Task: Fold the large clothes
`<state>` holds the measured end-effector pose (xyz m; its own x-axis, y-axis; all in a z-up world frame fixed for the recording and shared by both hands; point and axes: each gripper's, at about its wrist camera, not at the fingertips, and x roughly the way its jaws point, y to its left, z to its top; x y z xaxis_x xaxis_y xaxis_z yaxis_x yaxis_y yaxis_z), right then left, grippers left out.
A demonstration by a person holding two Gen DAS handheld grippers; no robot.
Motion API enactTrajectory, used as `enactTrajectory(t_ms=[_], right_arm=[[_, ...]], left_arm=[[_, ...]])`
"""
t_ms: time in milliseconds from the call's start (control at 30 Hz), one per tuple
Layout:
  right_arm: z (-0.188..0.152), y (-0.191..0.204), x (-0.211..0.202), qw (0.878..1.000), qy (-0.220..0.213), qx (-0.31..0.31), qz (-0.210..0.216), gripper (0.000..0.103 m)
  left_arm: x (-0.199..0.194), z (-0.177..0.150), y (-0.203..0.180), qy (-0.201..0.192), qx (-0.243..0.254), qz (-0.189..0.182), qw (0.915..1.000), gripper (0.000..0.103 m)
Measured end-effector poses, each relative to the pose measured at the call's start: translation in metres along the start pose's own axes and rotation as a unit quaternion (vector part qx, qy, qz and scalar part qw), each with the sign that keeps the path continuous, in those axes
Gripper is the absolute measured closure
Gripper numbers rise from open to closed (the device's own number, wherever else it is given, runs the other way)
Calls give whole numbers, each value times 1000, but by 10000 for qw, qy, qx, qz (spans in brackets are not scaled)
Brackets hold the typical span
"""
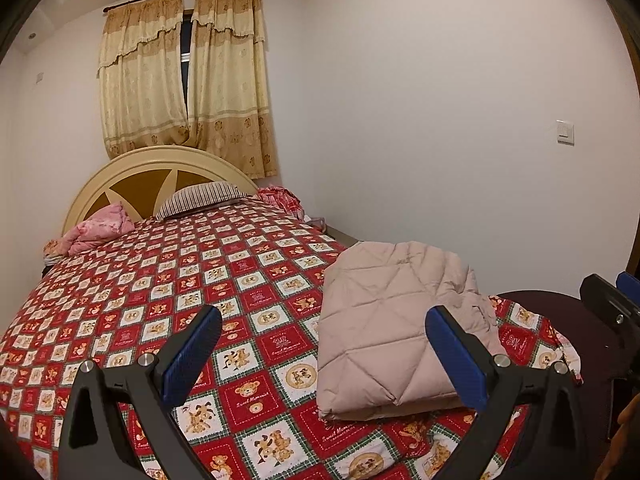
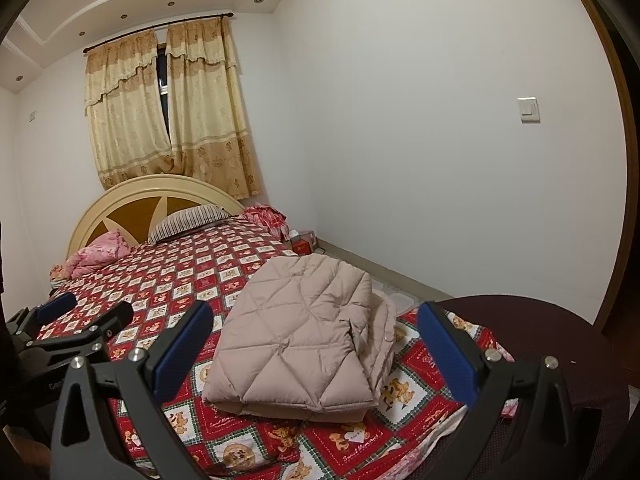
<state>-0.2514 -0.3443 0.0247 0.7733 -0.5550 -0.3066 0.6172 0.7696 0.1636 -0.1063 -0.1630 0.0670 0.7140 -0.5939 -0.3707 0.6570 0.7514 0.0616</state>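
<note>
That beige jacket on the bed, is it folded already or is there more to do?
It looks done: the jacket lies as a compact, layered rectangle on the bedspread, near the foot of the bed. Nothing is in hand: the left gripper and right gripper are both open and off the fabric. Perhaps tidying the loose layers along its right edge remains.

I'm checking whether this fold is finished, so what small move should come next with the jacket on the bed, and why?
Probably just tidy it: bring the right hand-held gripper down to tuck in the loose layers bulging along the jacket's right edge. The jacket already lies folded in a compact stack on the bedspread, and both the right and the left hand-held gripper hang open above it, holding nothing.
</note>
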Motion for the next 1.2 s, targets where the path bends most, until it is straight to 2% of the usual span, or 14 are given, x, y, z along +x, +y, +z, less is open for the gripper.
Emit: enactTrajectory(t_ms=[400,700,800,933,1200], right_arm=[[-2,0,0,10000,7,-5,-32,0],[-4,1,-1,10000,31,7,-62,0],[-4,3,-2,10000,37,9,-69,0],[-6,4,-2,9999,72,16,-83,0],[-9,0,3,9997,211,126,-94,0]], left_arm=[[2,0,2,5,40,28,10000,1],[3,-2,3,-166,130,156,9997,1],[6,-2,4,-118,133,0,9998,1],[9,-3,4,-93,190,119,9997,1],[16,-3,11,87,10,59,9999,1]])
